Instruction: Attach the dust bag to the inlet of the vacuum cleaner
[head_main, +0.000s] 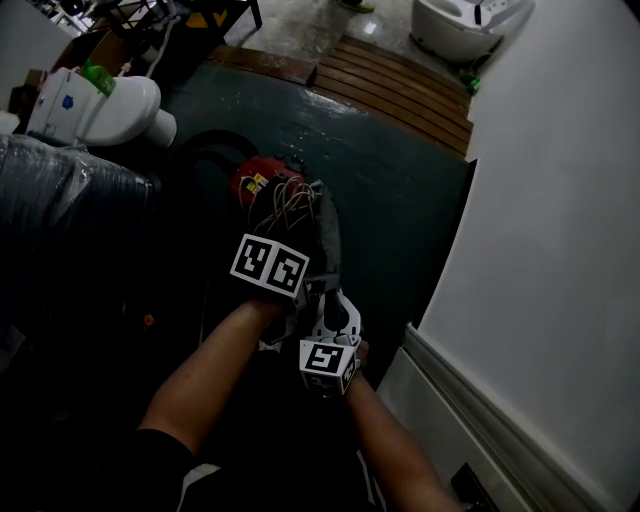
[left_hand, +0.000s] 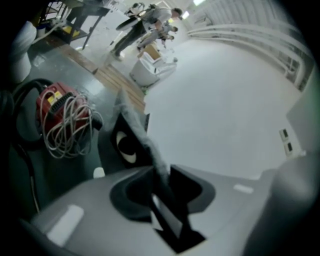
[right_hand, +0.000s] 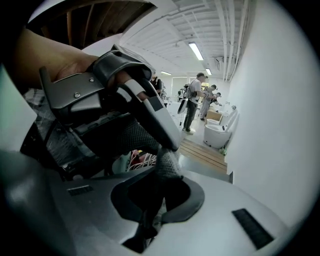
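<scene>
The grey dust bag (head_main: 326, 232) hangs as a long strip of cloth between my two grippers, above the dark floor. My left gripper (left_hand: 160, 197) is shut on the cloth, which runs up and away from its jaws. The bag's black card collar (left_hand: 125, 146), with a pale oval hole, shows just beyond. My right gripper (right_hand: 150, 210) is shut on a meshy part of the same bag (right_hand: 167, 165), close under the left gripper (right_hand: 100, 100). The red vacuum cleaner (head_main: 262, 182), wound with a light cord (left_hand: 65, 120), lies on the floor just beyond both grippers.
A white wall (head_main: 560, 250) with a skirting board runs along the right. A white toilet (head_main: 120, 110) stands at the far left and a plastic-wrapped dark bulk (head_main: 50, 190) below it. Wooden planks (head_main: 400, 85) and a white tub (head_main: 465, 25) lie farther off. People (right_hand: 192, 102) stand in the distance.
</scene>
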